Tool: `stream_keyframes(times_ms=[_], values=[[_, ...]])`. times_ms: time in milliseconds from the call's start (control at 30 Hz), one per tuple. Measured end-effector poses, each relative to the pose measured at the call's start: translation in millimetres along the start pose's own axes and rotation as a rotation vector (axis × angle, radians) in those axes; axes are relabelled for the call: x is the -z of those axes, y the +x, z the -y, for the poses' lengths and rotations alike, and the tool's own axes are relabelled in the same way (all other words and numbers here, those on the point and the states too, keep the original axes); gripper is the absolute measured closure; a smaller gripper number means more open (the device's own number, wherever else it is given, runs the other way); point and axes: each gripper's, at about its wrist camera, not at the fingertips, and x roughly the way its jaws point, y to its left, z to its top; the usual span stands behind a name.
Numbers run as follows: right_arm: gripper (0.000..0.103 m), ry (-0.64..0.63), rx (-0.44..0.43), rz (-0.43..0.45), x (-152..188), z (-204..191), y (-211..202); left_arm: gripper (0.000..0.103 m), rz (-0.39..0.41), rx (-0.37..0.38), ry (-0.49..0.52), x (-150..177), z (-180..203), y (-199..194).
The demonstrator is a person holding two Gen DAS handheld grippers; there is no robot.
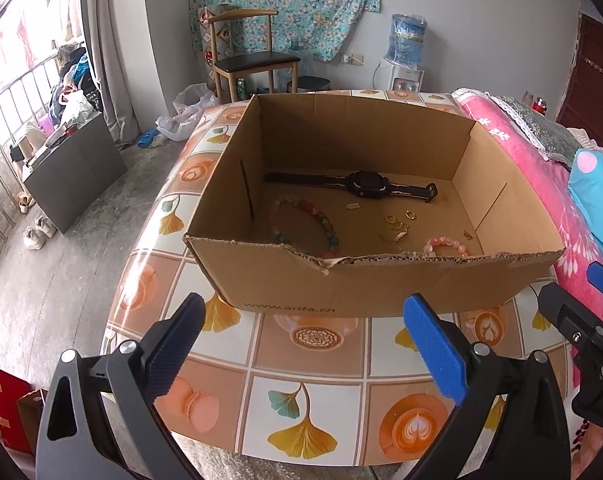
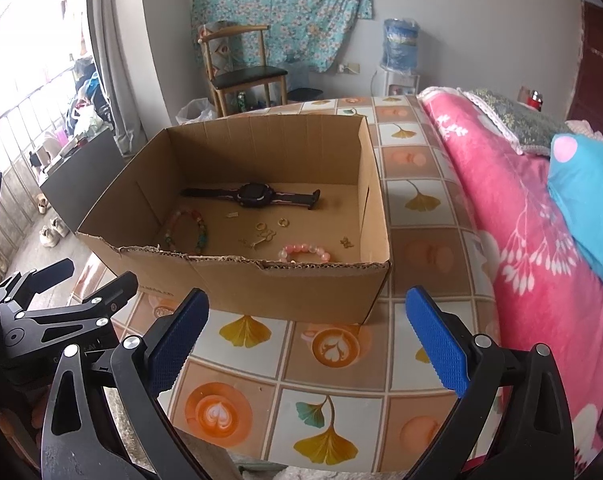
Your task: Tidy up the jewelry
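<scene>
We're holding both the left gripper (image 1: 305, 344) and right gripper (image 2: 307, 340) wide open, empty, facing the cardboard box (image 1: 381, 284) mid-frame, with the watch (image 1: 361, 184) lying inside.

Pale wall with floral cloth (image 1: 285, 4), wooden chair (image 1: 249, 56), water dispenser (image 1: 407, 52), bright window (image 2: 25, 52), concrete floor (image 1: 61, 264).

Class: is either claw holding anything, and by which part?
Nothing is held. The left claw and right claw are open, empty.

Both grippers: black frames, silver screws, fingers (image 1: 435, 348) with blue textured pads.
</scene>
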Motion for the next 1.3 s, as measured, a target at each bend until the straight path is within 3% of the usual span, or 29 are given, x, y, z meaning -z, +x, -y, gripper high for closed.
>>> stream_keyframes(times_ms=[1300], values=[[0.008,0.012,0.003,-0.007,-0.3,6.7,0.4,0.005,0.007,-0.010,-0.002,-0.9,3.3,-3.6]])
